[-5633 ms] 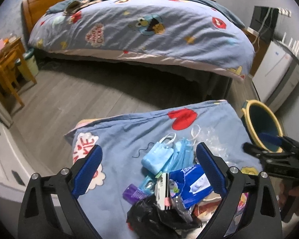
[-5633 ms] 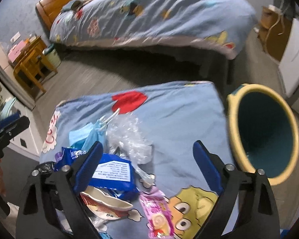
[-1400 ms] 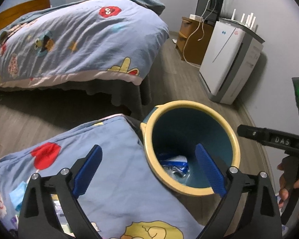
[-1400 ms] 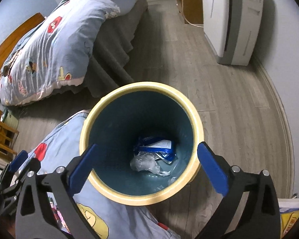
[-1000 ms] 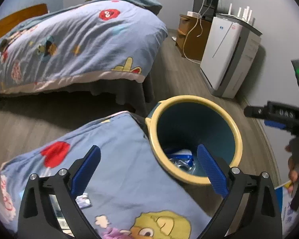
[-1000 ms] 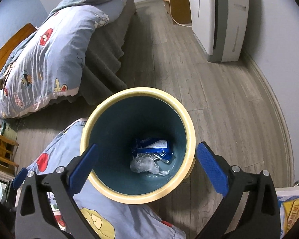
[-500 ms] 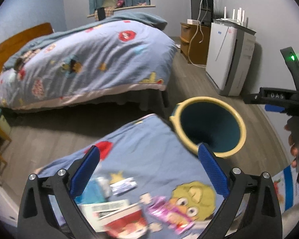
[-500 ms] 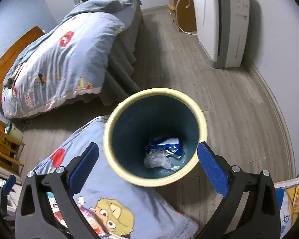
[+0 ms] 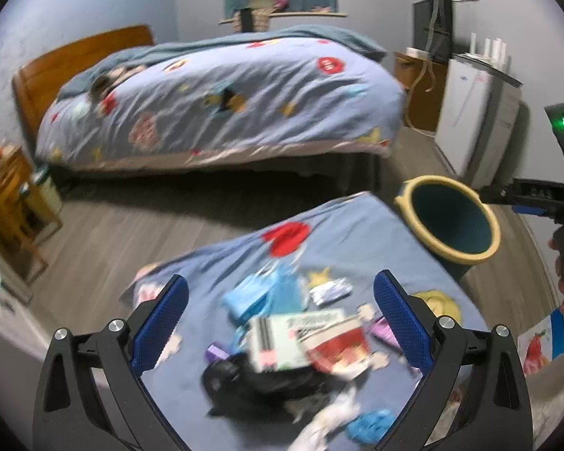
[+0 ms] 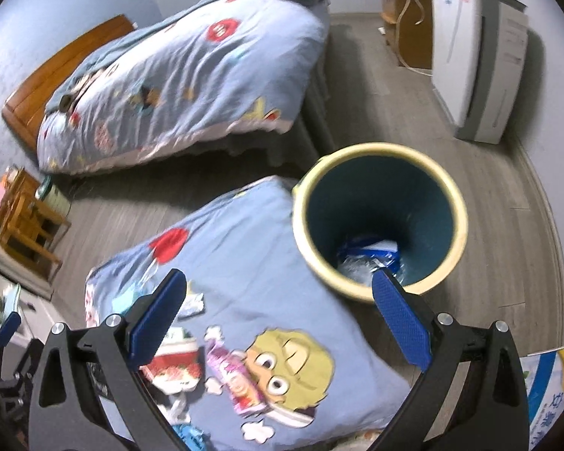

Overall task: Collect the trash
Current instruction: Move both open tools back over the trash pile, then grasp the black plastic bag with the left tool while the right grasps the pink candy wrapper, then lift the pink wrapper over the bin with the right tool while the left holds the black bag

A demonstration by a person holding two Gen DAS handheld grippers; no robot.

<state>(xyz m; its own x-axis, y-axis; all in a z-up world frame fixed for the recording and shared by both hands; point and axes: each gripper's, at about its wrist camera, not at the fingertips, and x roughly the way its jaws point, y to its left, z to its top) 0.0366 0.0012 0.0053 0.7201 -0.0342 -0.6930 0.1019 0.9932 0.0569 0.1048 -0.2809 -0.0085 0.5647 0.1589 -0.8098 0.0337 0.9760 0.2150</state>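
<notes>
The trash (image 9: 293, 342) is seen heaped at lower centre of the left view on a quilt-covered surface (image 9: 357, 233); no common long axis can be told through the blur. The bin (image 10: 379, 218) is stood upright at the surface's right edge, mouth up, wrappers (image 10: 368, 255) lying inside. Both left tongs (image 9: 282, 319) and right tongs (image 10: 278, 308) are spread, nothing pinched. Bare floor (image 10: 413, 112) is left around the bin; a bed (image 9: 222, 101) fills the upper frame.

The near quilt (image 9: 357, 240) is soft, wrinkled printed cloth. The bin (image 10: 379, 218) looks like smooth matt plastic; the floor (image 10: 387, 112) is grained wood, the far headboard (image 9: 75, 60) polished wood.
</notes>
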